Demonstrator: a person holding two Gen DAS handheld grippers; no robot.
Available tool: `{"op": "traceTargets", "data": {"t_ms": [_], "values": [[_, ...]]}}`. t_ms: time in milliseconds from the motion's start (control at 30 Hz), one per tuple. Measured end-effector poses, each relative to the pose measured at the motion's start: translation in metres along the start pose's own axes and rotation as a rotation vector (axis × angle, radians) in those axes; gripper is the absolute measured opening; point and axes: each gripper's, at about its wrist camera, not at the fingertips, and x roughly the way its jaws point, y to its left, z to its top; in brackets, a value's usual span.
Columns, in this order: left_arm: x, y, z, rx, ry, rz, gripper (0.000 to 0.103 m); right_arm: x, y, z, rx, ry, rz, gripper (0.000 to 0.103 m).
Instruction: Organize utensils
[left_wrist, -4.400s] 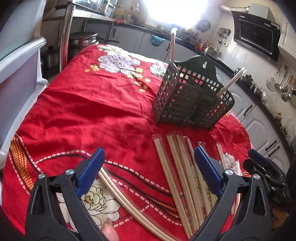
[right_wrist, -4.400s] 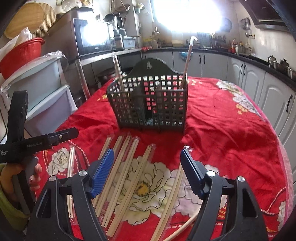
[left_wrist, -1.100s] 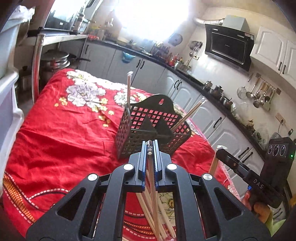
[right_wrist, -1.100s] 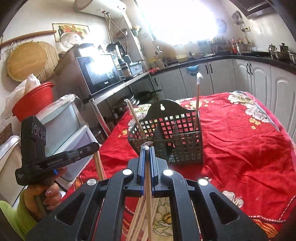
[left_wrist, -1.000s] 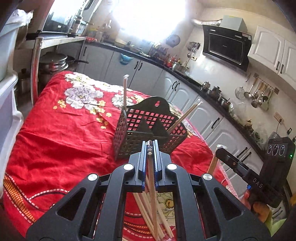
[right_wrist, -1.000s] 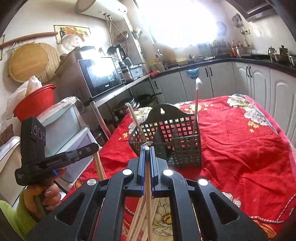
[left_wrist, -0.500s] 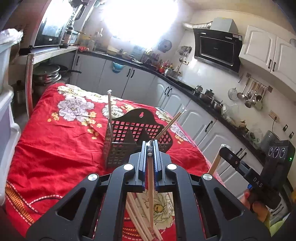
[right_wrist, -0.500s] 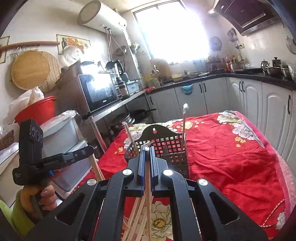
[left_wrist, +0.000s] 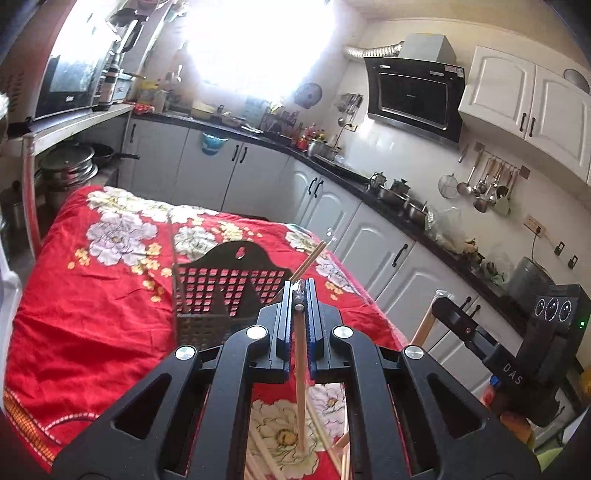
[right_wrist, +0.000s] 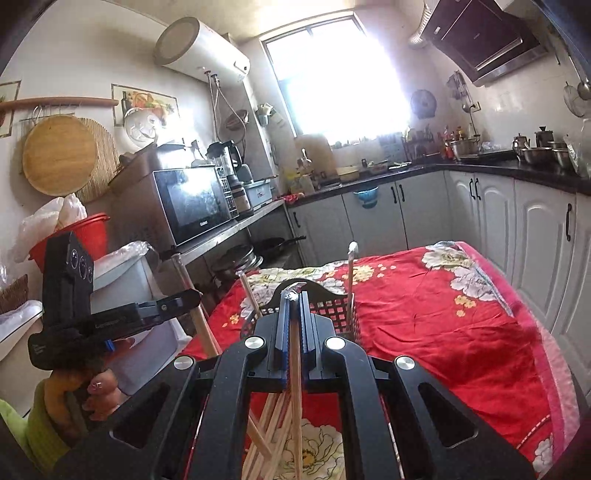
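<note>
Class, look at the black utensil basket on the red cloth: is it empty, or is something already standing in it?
Not empty. The black utensil basket already holds chopsticks: one pair leans out on one side, another stands near the opposite end.

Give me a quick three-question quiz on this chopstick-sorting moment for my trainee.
1. True or false: the left hand-held gripper is shut on a wrapped chopstick pair.
2. What is the right hand-held gripper doing? A) open above the cloth B) shut on a wrapped chopstick pair C) holding a spoon
3. Fill in: more chopsticks already stand in the black ____ on the red tablecloth.

Key: 1 true; 2 B; 3 basket.
</note>
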Motion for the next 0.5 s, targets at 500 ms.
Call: {"op": "traceTargets", "data": {"t_ms": [500], "values": [[0.007,-0.021,0.045,0.052,-0.071,-0.021,0.003,0.001,0.009,0.034,-0.054,-0.064,0.022,0.005]]}}
